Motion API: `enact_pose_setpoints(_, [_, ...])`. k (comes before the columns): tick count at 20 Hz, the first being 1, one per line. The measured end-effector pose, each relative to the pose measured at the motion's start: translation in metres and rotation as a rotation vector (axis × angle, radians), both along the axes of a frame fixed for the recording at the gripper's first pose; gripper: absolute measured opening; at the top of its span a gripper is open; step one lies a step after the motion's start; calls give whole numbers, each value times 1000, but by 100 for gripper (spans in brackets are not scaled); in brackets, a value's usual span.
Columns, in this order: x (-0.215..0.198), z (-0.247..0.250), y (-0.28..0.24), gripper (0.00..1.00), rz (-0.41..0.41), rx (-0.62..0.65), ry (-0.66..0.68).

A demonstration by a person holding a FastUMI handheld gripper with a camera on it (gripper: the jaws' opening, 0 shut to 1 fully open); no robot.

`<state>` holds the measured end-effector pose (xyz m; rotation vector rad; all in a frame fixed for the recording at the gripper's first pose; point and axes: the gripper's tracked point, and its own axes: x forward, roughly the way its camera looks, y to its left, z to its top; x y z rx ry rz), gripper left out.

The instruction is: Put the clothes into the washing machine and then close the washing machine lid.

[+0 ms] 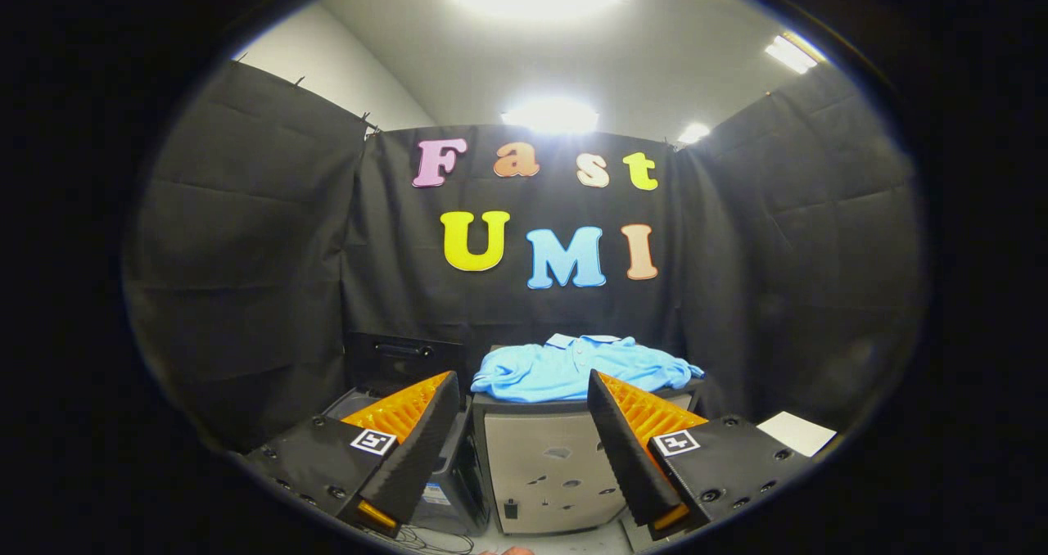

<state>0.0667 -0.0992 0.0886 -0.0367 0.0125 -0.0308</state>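
A light blue polo shirt (573, 365) lies crumpled on top of a grey cabinet (547, 465), a little beyond my fingers and between them. To the left of the cabinet stands the washing machine (385, 391), dark, with its lid (401, 360) raised upright at the back; my left finger hides most of its opening. My gripper (524, 379) is open, the fingers wide apart with nothing between them, held short of the shirt.
Black cloth walls close in the booth at the back and on both sides. A white sheet (796, 432) lies low beyond my right finger. Cables (426, 541) trail on the floor in front of the cabinet.
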Motion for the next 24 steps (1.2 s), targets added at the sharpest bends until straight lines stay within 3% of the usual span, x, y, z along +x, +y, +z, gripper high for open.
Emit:
enact_pose_setpoints(10, [133,14,-21,98,-128,-44,69])
enact_pose_setpoints(24, [271,-32,-69,98,-307,-23,333])
